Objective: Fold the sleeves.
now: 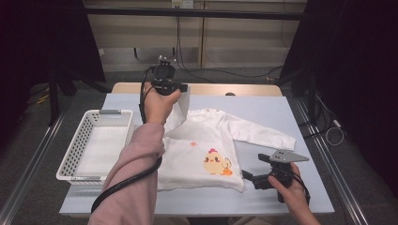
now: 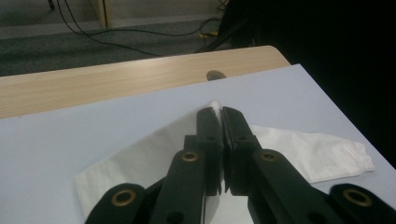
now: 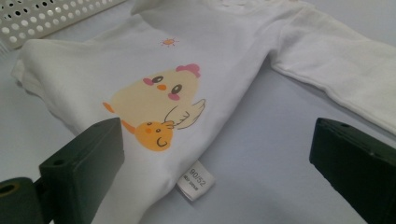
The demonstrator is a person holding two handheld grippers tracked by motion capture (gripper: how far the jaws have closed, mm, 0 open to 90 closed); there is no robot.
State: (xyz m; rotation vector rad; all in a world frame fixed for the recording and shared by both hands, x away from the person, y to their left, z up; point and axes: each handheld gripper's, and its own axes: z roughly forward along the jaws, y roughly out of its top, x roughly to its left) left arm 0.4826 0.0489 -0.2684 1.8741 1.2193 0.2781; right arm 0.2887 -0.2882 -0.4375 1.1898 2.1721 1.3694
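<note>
A recording lab: black curtains (image 1: 361, 70), loose floor cables (image 1: 225, 72), frame-mounted table (image 1: 263, 110).

White perforated basket (image 1: 100, 140) left on table (image 1: 263, 105); cables (image 1: 225, 72) on floor.

Soft, even overhead light on a bright centre, dark surroundings.
The counter (image 1: 263, 112) is evenly lit with faint shadows; black curtains at both sides swallow the light. The high view is slightly soft and grainy. In the left gripper view the near jaws blur and the top right corner goes black; the right gripper view shows the white shirt (image 3: 224, 70) fairly sharp, its jaws blurred.
</note>
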